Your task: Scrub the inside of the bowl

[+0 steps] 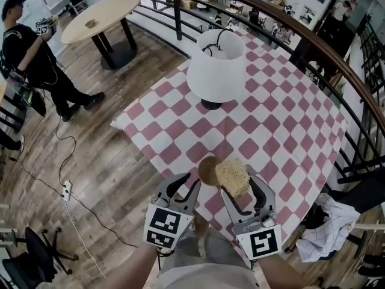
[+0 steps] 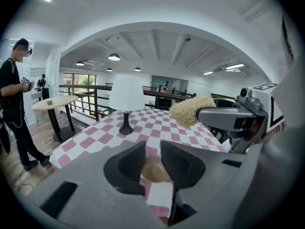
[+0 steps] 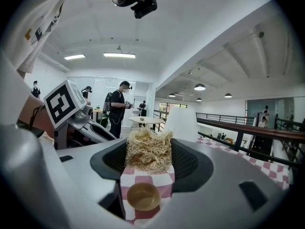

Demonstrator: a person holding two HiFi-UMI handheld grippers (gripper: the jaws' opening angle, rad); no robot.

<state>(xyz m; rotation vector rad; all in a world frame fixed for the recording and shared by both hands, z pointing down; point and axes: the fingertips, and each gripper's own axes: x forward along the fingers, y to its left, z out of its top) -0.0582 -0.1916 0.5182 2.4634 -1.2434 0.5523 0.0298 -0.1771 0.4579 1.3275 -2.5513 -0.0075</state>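
Observation:
A small brown bowl (image 1: 206,169) sits on the red-and-white checked tablecloth (image 1: 283,125), near the table's front edge. My right gripper (image 1: 239,186) is shut on a tan fibre scrubber (image 1: 233,177), which hangs just right of the bowl and overlaps its rim. The right gripper view has the scrubber (image 3: 147,151) between the jaws and the bowl (image 3: 143,196) on the cloth below. My left gripper (image 1: 185,187) hovers just short of the bowl on its left, open with a narrow gap. Through that gap the left gripper view shows the bowl (image 2: 153,170) lying beyond.
A white table lamp (image 1: 218,65) stands mid-table behind the bowl. A dark railing (image 1: 313,41) curves round the table's far and right sides. A person (image 1: 36,59) stands at far left by a round table (image 1: 99,17). A cable (image 1: 66,191) runs over the wooden floor.

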